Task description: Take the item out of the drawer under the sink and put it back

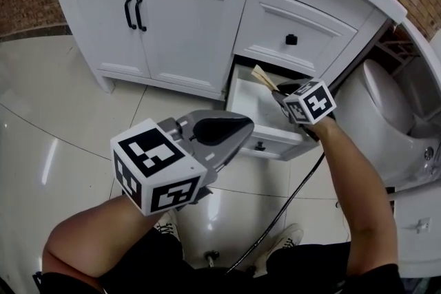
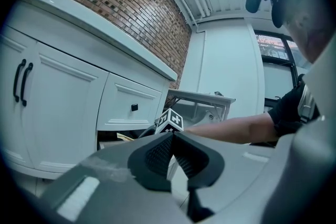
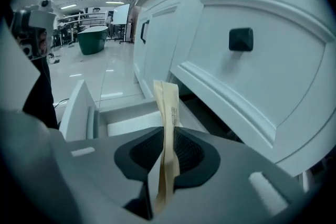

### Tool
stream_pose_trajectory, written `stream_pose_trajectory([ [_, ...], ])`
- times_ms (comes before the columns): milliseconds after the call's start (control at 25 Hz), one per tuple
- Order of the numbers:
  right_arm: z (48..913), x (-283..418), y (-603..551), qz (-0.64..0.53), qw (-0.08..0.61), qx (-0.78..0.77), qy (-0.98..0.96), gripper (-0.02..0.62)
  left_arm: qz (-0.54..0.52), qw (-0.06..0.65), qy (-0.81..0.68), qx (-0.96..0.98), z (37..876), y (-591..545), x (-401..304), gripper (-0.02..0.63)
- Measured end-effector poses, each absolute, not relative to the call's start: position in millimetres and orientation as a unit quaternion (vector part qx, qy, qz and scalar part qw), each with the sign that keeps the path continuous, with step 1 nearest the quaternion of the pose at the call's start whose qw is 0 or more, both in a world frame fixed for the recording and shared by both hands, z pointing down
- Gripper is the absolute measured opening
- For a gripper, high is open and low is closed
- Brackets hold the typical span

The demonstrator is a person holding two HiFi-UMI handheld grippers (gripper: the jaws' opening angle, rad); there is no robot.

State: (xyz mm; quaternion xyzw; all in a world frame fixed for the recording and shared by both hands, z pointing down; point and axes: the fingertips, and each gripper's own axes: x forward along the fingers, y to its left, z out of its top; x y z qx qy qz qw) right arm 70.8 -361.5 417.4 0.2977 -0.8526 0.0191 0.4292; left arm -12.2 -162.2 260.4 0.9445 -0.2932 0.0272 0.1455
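The lower drawer (image 1: pixel 265 141) of the white vanity stands pulled open. My right gripper (image 1: pixel 281 96) hovers over its right side, shut on a flat tan paper packet (image 1: pixel 264 77) that sticks up and back toward the cabinet. In the right gripper view the packet (image 3: pixel 168 113) stands on edge, pinched between the dark pads (image 3: pixel 191 153), with the drawer's white inside (image 3: pixel 126 120) beyond it. My left gripper (image 1: pixel 241 131) is held in front of the drawer, above the floor; its jaws meet with nothing between them (image 2: pixel 173 152).
Above the open drawer is a closed drawer with a black knob (image 1: pixel 291 39). Double doors with black handles (image 1: pixel 134 12) are to the left. A white toilet (image 1: pixel 386 113) stands close on the right. A black cable (image 1: pixel 275 217) runs across the tiled floor by the person's shoe (image 1: pixel 284 241).
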Motion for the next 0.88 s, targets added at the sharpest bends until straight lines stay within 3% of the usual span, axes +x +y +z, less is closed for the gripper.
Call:
stream_pose_trajectory([
  [560,471,58,-374,-0.021,0.534,0.244,-0.809,0.065,0.027,0.16,-0.298,0.94,267,-175,-17,0.006],
  [880,480,43,-363,-0.025,0.547,0.214,-0.809,0.092,0.027,0.16,-0.297,0.941,266,-176,-17,0.006],
])
